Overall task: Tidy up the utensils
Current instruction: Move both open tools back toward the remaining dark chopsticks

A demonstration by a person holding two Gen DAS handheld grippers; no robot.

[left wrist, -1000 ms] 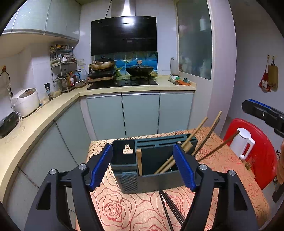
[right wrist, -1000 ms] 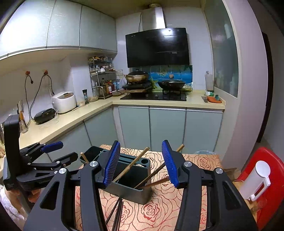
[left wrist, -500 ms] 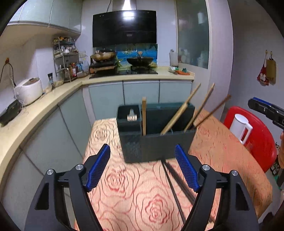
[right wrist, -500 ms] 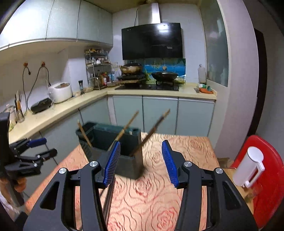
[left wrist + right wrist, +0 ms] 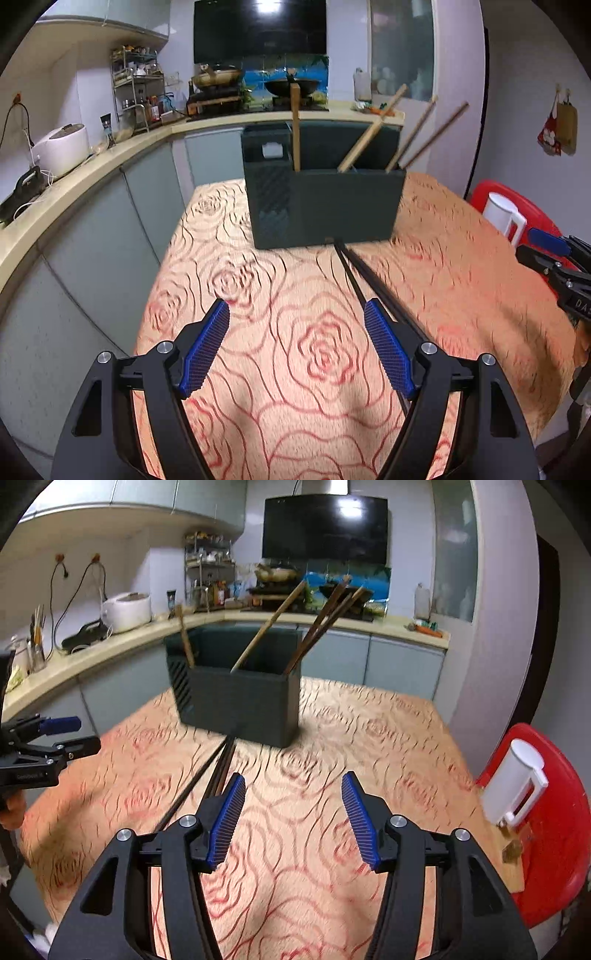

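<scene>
Dark holder (image 5: 325, 199) seemingly farther from both tools now.

A table (image 5: 461, 266) covered in an orange cloth with red rose patterns carries a dark utensil holder (image 5: 325, 206) standing near its far edge and dark chopsticks (image 5: 360, 275) lying flat before it.

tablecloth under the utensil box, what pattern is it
Orange tablecloth with red swirling rose outlines; clearest in the left wrist view.
</scene>
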